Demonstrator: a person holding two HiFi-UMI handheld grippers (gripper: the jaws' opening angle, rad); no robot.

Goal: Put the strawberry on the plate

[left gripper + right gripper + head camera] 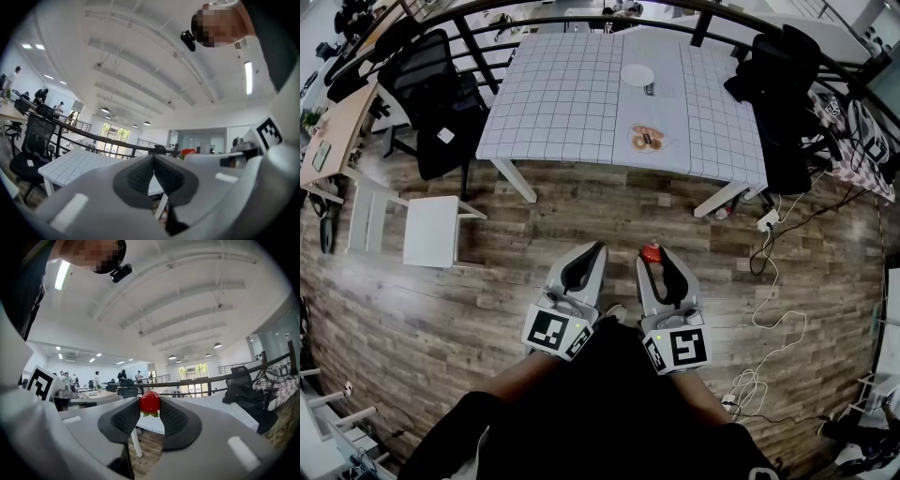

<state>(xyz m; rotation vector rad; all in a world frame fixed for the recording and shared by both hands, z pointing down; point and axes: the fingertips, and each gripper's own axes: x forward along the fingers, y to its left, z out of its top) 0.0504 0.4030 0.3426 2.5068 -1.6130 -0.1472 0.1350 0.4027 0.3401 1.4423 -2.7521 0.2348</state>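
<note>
A red strawberry (651, 252) (150, 402) with green leaves is pinched at the tips of my right gripper (653, 255) (150, 405), which is shut on it. I hold it low, over the wooden floor and short of the table. My left gripper (594, 249) (153, 160) is beside it, jaws together and holding nothing. The strawberry (188, 152) shows past that gripper's right side. A white empty plate (637, 75) sits far back on the checked table (562, 103). A second plate (647, 139) with round brown items lies nearer the table's front edge.
Black office chairs stand at the table's left (441, 103) and right (783, 94). A white stool (431, 230) is on the floor to the left. Cables and a power strip (766, 221) trail across the floor on the right. A black railing (581, 7) runs behind the table.
</note>
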